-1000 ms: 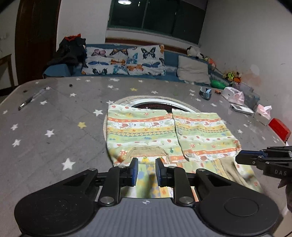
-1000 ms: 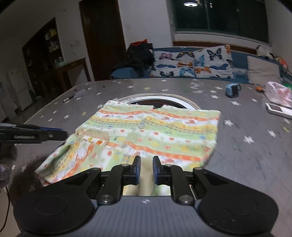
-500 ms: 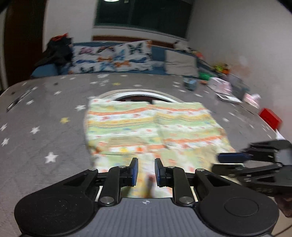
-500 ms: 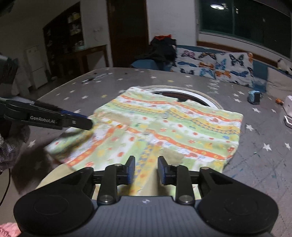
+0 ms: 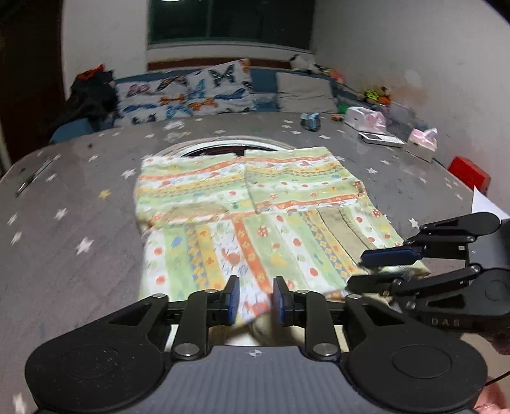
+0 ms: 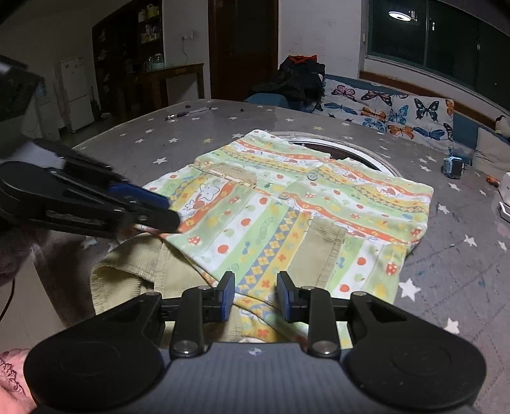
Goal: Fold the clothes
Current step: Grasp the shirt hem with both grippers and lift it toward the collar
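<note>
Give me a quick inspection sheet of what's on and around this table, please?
Surface: grey star-print table, round white-rimmed opening near the middle.
Job's things: striped patterned garment spread flat, near hem lifted.
Clutter: pen, small blue toy, tissue packs, remote, red box.
Grippers: left gripper and right gripper each pinch the garment's near edge.
Cables: thin black cable at the right view's left edge.
Surroundings: butterfly cushions, dark window, wooden door, shelves, white fridge.
</note>
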